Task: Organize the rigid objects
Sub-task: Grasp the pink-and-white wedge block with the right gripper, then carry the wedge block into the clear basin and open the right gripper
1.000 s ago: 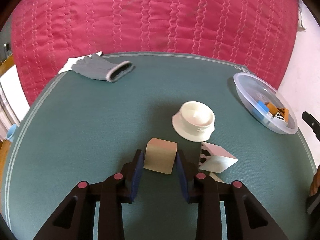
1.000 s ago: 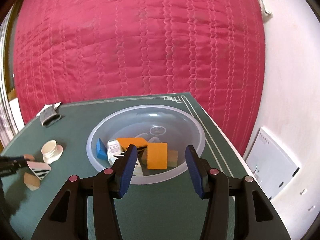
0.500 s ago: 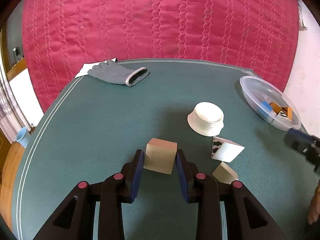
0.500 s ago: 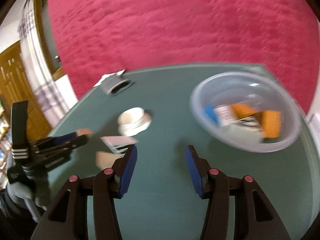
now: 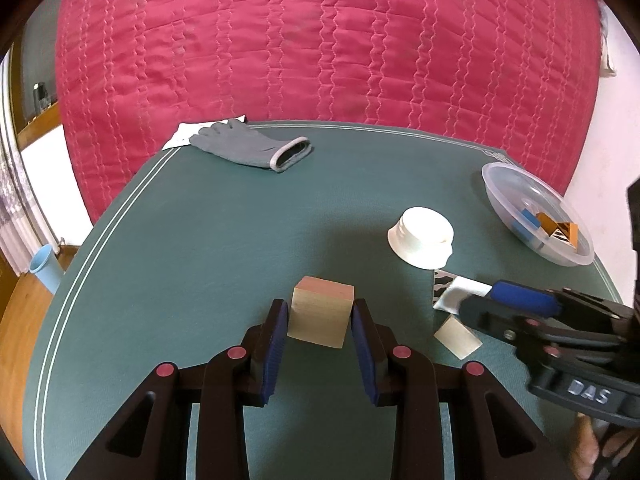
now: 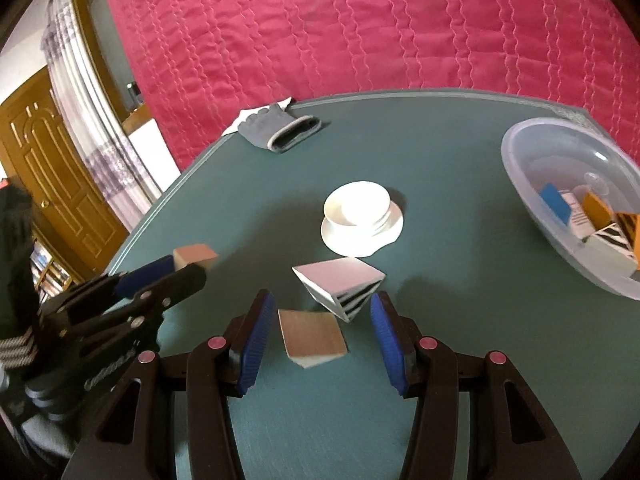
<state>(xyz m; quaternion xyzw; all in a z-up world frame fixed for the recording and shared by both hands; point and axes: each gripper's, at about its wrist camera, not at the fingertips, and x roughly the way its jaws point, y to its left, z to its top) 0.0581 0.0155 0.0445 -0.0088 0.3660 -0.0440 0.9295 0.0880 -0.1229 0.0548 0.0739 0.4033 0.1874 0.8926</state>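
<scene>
The left tongs (image 5: 320, 322) clench a wooden cube (image 5: 321, 322) above the green worktop (image 5: 192, 240), while only the right-wrist view shows the right tongs (image 6: 322, 338) released around a flat wooden block (image 6: 312, 338) beside the striped wedge (image 6: 340, 286).

Green table (image 5: 192, 248) with pale double lines along its rim, backed by a quilted red cover (image 5: 320, 48). At the far edge, a grey glove (image 5: 248, 146) lying partly over a white sheet of paper (image 5: 182, 136). Toward the right edge, a clear plastic bowl (image 6: 520, 152) with a few blocks inside. Near the middle, a white upturned cap (image 6: 360, 216). Just in front of it, a white wedge with black stripes (image 6: 340, 280), and beside that a flat tan block (image 6: 312, 338), the two nearly touching.
</scene>
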